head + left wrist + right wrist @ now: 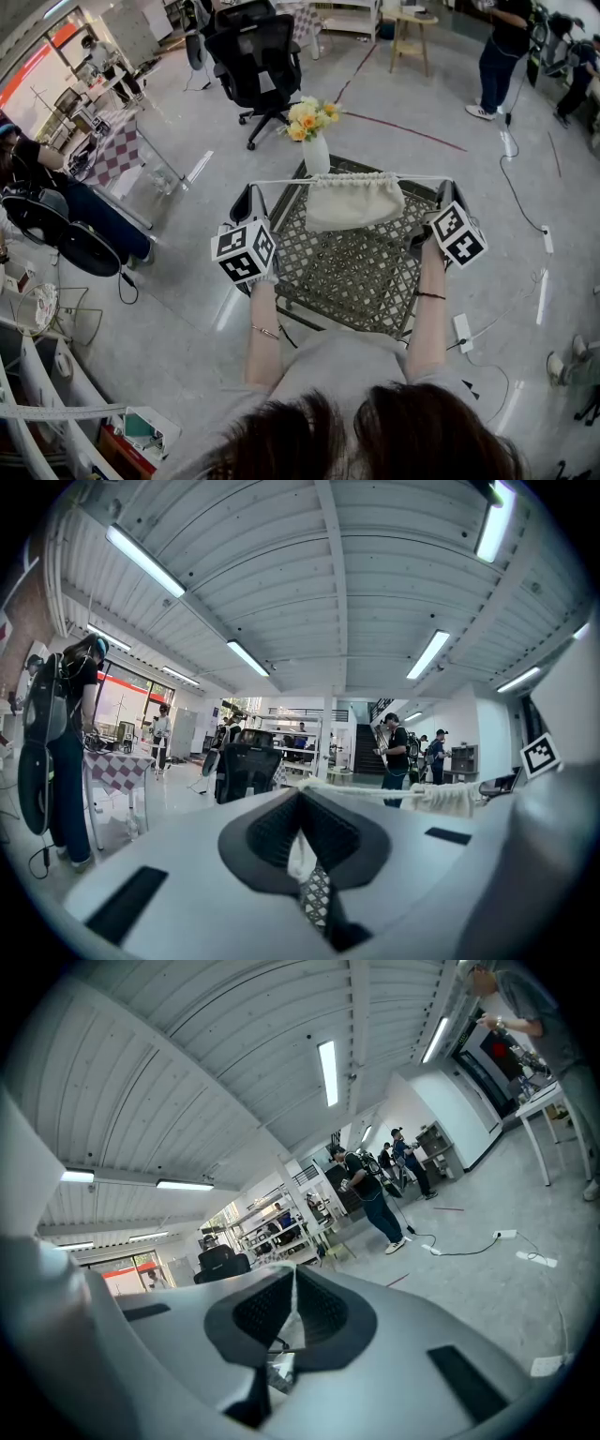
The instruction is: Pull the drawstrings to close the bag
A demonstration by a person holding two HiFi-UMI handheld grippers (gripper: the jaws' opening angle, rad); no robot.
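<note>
A cream cloth bag (354,202) hangs over the dark lattice table (347,267), its mouth gathered tight. Its white drawstring (281,180) runs taut and level from side to side above the bag. My left gripper (250,190) is shut on the string's left end and my right gripper (448,187) on its right end. In the left gripper view the shut left gripper (300,795) pinches the drawstring (375,792), which leads right to the bunched bag top (450,799). In the right gripper view the right gripper (294,1277) is shut with a white sliver between its pads.
A white vase of yellow flowers (314,127) stands at the table's far edge, just behind the bag. A black office chair (255,56) is beyond it. People stand at the room's edges, and cables and a power strip (463,330) lie on the floor to the right.
</note>
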